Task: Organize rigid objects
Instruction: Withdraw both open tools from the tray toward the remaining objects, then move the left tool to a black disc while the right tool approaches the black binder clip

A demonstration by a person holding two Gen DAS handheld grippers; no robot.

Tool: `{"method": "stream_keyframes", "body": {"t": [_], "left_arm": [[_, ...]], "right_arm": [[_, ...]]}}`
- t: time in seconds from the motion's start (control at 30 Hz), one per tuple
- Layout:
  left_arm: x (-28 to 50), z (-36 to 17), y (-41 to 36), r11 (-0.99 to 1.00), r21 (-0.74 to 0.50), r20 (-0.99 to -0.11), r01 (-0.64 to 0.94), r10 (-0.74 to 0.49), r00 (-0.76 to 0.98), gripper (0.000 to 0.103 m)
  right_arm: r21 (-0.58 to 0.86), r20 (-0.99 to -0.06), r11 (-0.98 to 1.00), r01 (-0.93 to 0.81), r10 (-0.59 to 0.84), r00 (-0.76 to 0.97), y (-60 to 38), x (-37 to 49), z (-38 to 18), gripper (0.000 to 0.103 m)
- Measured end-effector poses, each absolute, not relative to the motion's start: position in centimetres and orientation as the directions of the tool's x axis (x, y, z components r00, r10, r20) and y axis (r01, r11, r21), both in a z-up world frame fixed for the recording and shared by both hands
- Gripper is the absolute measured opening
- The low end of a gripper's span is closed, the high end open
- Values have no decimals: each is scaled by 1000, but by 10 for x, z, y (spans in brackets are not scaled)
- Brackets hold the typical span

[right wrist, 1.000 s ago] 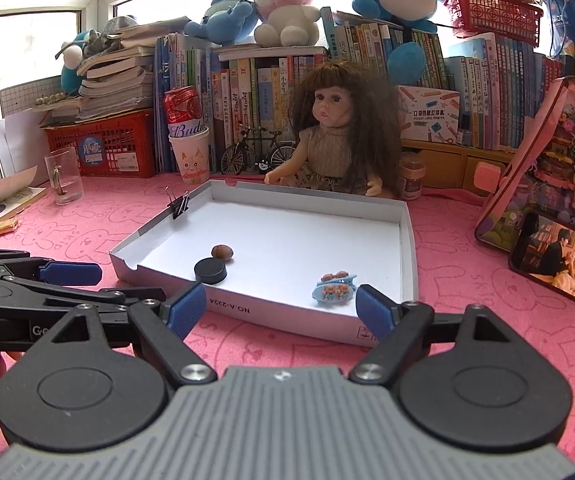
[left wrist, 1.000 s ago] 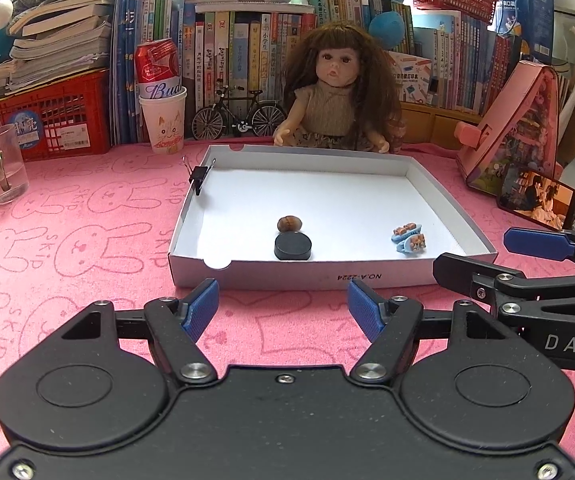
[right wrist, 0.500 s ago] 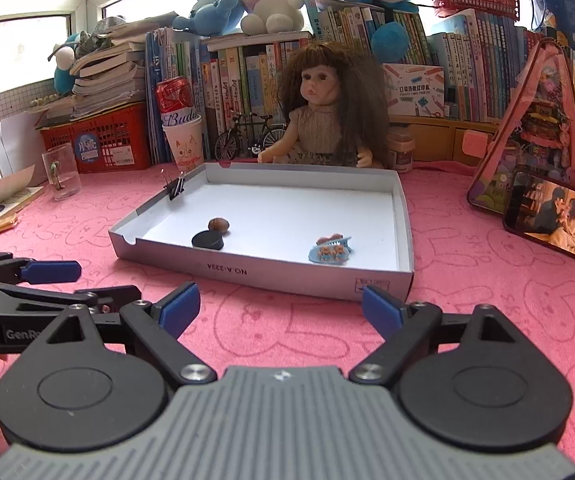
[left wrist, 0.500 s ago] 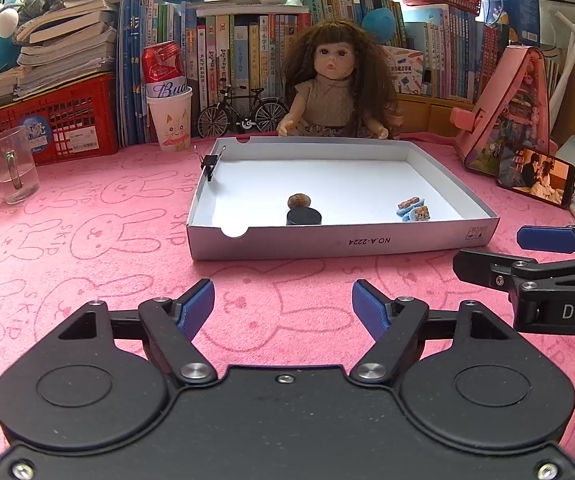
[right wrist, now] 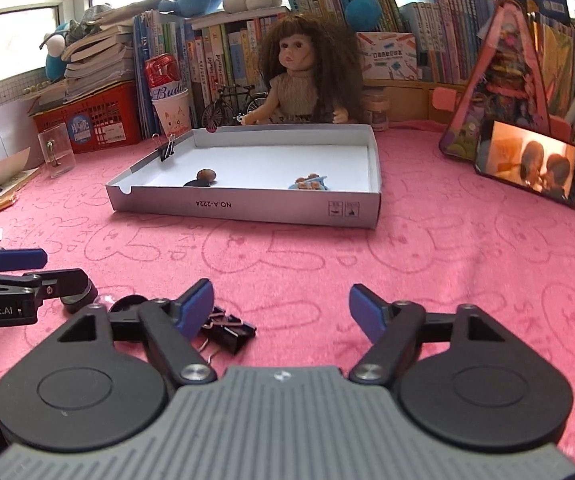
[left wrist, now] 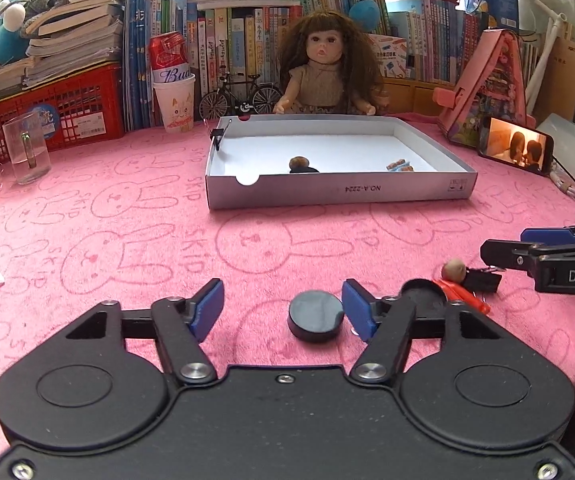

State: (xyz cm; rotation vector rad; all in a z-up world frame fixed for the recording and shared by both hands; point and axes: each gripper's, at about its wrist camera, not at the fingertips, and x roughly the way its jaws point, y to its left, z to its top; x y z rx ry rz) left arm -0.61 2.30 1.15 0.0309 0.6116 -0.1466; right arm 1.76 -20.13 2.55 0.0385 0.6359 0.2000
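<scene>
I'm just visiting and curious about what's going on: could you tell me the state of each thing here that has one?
Left gripper: jaws closing around black disc, pads not yet pressing.
Black disc: flat on the pink cloth.
Right gripper: jaws closing, nothing gripped.
Black binder clip: lying by the right gripper's left finger.
White box: open, lidless, small items inside.
Phone: screen on.
Glass cup: upright.

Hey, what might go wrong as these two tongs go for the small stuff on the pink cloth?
1. The black disc sits off-centre, hard against one finger of the closing left tongs, so it may get nudged aside.
2. The binder clip lies under one finger of the closing right tongs, so they may miss it.
</scene>
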Motion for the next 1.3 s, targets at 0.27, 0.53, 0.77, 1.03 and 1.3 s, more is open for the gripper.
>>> {"method": "stream_keyframes", "body": {"t": [0.27,0.53,0.77,1.03,1.3], "left_arm": [[-12,10,18,985,-17,-568,170,-150,809,44],[-13,8,19,985,-25,-568,168,-153,809,39],[-13,8,18,987,-20,-561,157,-141,815,38],[-9,9,26,991,-13,-553,132,-117,825,38],[-14,6,19,985,0,-552,174,-145,821,38]], "right_arm": [[99,-567,972,-214,231,791,-196,-1,31,65],[106,-556,955,-279,289,779,-194,-12,34,65],[119,-544,948,-296,312,779,-197,-18,34,65],[126,-533,945,-303,322,783,-207,-21,35,65],[32,-595,871,-490,410,691,-201,-22,27,65]]}}
